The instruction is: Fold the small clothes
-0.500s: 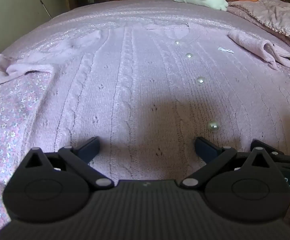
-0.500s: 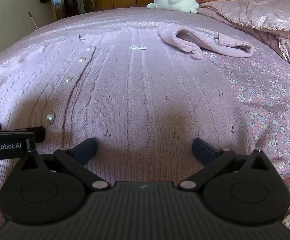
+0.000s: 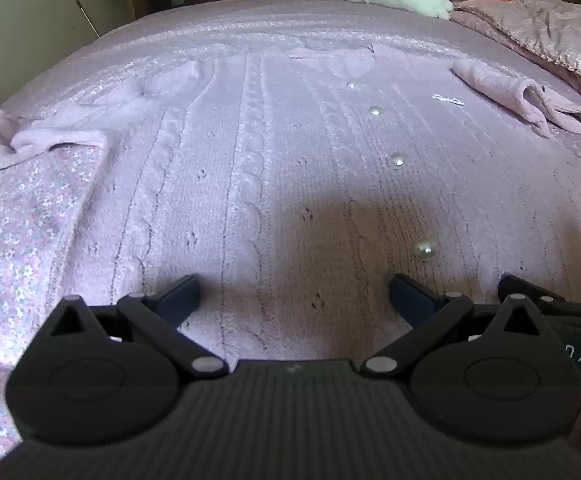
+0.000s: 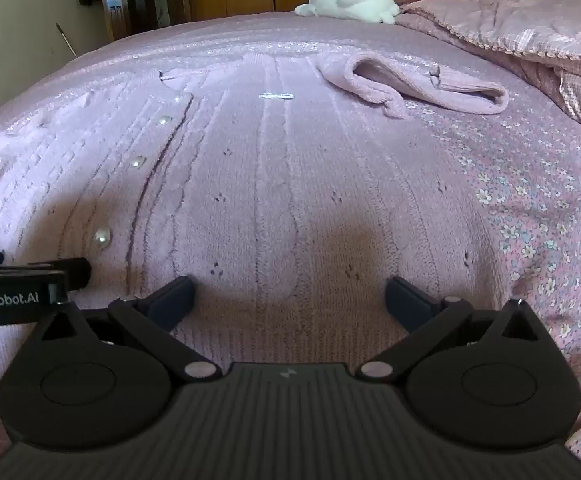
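Pale lilac cable-knit cardigan (image 3: 274, 184) spread flat, front up, across a floral bedspread (image 3: 18, 232), filling the middle of both wrist views. Left gripper (image 3: 294, 294) low over the hem, fingers spread wide, nothing between them, knit showing in the gap. Right gripper (image 4: 290, 294) likewise wide apart and empty, just beside the left one, whose black body pokes in at 9 o'clock of the right view. Row of pearl buttons (image 3: 425, 249) running from about 3 o'clock up toward 1 o'clock in the left view. Left sleeve (image 3: 46, 138) bunched at 10 o'clock there; right sleeve (image 4: 418, 84) folded over on itself at 1 o'clock in the right view. White plush toy (image 4: 350, 2) at 12 o'clock on the far edge of the bed, touching a rumpled pink quilt (image 4: 530, 36) at 2 o'clock.
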Tool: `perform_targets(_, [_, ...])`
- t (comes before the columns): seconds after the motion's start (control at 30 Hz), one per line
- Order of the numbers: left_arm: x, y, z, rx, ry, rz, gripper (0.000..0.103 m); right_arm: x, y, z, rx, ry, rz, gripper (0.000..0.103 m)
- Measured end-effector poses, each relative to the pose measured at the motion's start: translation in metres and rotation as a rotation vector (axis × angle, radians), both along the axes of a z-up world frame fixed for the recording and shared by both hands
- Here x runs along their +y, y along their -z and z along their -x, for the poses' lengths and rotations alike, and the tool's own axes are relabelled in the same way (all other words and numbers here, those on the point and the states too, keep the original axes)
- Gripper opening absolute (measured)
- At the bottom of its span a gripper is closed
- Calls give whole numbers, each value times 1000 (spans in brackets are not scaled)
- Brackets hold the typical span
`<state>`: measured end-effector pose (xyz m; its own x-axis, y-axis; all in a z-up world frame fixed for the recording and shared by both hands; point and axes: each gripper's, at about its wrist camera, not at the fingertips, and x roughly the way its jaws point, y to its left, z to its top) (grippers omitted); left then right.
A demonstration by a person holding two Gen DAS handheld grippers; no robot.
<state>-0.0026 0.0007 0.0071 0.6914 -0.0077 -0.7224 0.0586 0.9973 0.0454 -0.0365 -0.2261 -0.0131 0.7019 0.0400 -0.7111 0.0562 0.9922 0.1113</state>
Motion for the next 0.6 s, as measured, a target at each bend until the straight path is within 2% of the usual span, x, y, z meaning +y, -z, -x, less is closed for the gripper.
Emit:
perform_targets(0.1, [3, -8, -3, 25, -1, 26, 103, -3, -12, -2, -23, -49, -56, 103])
perform_targets(0.17, [5, -18, -4, 11, 4, 37, 103, -6, -24, -3, -59, -71, -85, 103])
perform_targets(0.23, [4, -27, -7, -14, 13, 13, 103, -10, -33, -8, -77, -92, -100, 103])
perform_targets(0.37, [1, -38, -15, -26, 27, -28, 103, -22, -40, -16, -73, -108, -146, 103])
perform_targets(0.6, [2, -45, -30, 17, 42, 32, 103, -62, -40, -41, -38, -75, -214, 103])
